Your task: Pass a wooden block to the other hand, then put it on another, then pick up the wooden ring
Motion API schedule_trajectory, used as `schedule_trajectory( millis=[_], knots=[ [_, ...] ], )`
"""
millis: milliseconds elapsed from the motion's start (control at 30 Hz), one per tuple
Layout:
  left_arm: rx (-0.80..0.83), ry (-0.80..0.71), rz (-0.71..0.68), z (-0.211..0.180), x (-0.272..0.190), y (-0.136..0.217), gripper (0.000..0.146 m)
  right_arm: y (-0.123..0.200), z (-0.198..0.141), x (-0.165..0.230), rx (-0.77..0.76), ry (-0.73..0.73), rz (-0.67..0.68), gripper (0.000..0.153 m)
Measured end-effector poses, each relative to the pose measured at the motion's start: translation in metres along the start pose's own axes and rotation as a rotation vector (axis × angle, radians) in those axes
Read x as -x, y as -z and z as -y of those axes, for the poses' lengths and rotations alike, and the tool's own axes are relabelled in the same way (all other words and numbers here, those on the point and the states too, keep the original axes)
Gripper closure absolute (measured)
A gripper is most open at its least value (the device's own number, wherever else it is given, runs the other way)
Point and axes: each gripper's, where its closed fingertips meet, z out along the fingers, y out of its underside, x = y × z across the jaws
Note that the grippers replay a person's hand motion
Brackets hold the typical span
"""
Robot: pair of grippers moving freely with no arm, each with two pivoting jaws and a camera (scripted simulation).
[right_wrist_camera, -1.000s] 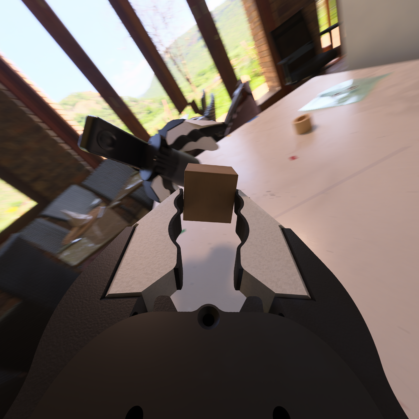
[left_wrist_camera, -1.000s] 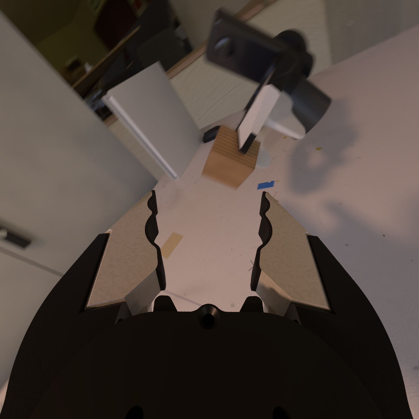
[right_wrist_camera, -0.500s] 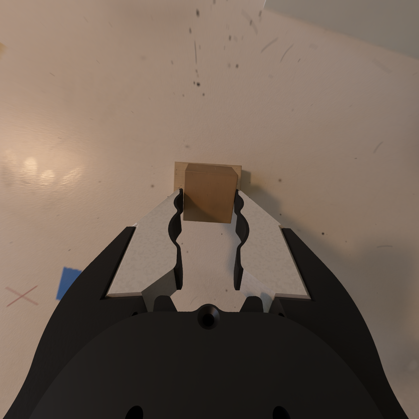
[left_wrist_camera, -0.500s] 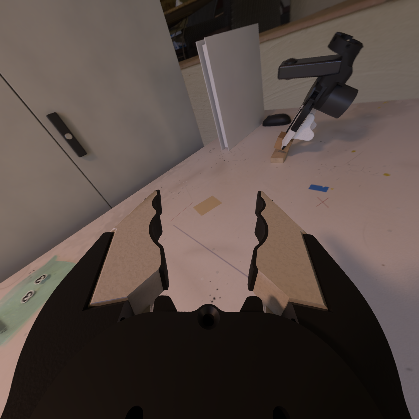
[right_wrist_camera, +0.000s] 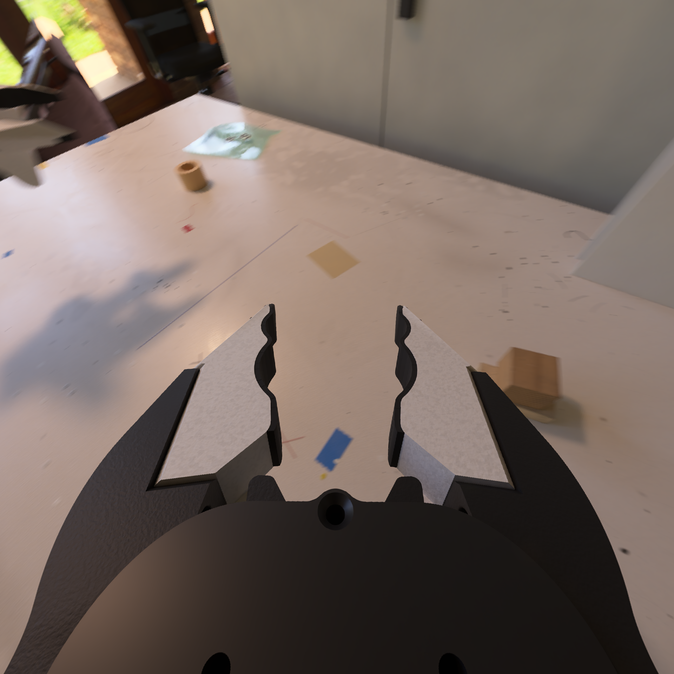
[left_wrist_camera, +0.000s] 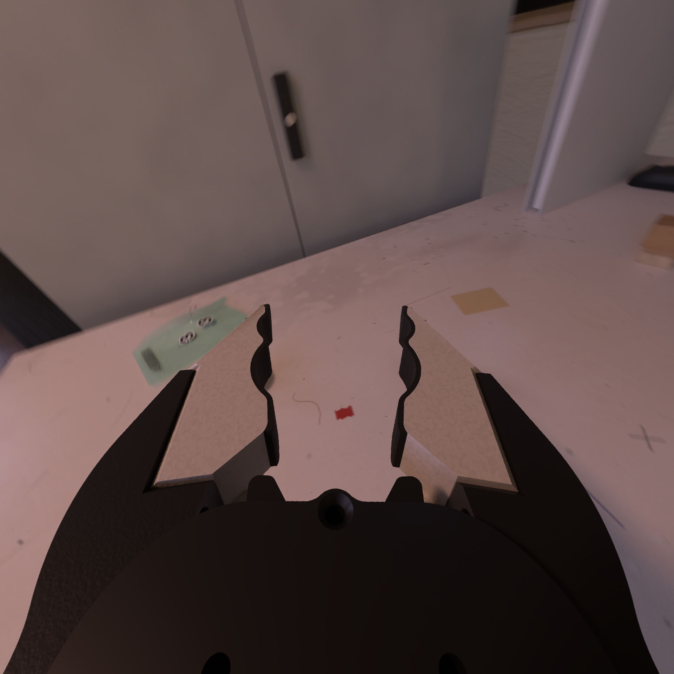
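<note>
My right gripper (right_wrist_camera: 335,310) is open and empty above the table. To its right, a wooden block (right_wrist_camera: 529,377) rests on a flatter, paler block (right_wrist_camera: 543,415). The wooden ring (right_wrist_camera: 191,175) stands upright far off to the left on the table. My left gripper (left_wrist_camera: 335,312) is open and empty, low over a red mark (left_wrist_camera: 344,413). The stacked blocks (left_wrist_camera: 658,242) show at that view's right edge. The ring does not show in the left wrist view. The left gripper (right_wrist_camera: 22,142) appears blurred at the right wrist view's far left edge.
A green paper (right_wrist_camera: 233,140) lies beyond the ring and also shows in the left wrist view (left_wrist_camera: 175,346). A yellow patch (right_wrist_camera: 332,258) and blue tape (right_wrist_camera: 333,448) mark the table. Grey cabinet doors (left_wrist_camera: 182,146) and a white panel (right_wrist_camera: 638,237) stand along the far edge.
My right gripper let go of the block on the other block, opened and pulled back, turning left. My left gripper swung left, away from the blocks, toward the green paper.
</note>
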Motion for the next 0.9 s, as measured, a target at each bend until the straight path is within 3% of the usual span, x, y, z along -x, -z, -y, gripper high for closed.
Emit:
schedule_trajectory(
  millis=[100,200,300,533,600,700,900],
  knots=[
    [0.122,0.131,0.038,-0.024,0.041,-0.036,0.077,-0.002,-0.01,0.033,0.05,0.04,0.083,0.087],
    [0.301,0.12,0.106,-0.049,0.076,-0.068,0.077,-0.001,-0.01,0.044,0.055,0.088,0.086,0.086],
    [0.478,0.165,0.075,-0.077,0.09,-0.095,0.078,0.004,-0.009,0.045,0.032,0.086,0.079,0.086],
    [0.82,0.139,0.15,-0.157,0.114,-0.12,0.083,0.021,-0.006,0.04,0.004,0.063,0.078,0.099],
    [0.833,0.125,0.154,-0.166,0.119,-0.122,0.093,0.026,-0.004,0.039,-0.015,0.063,0.072,0.104],
    [0.814,0.066,0.157,-0.163,0.123,-0.121,0.096,0.029,-0.004,0.042,-0.019,0.074,0.074,0.106],
    [0.483,-0.035,-0.025,-0.086,0.081,-0.106,0.096,0.013,-0.012,0.081,0.011,0.078,0.244,0.106]
  ],
)
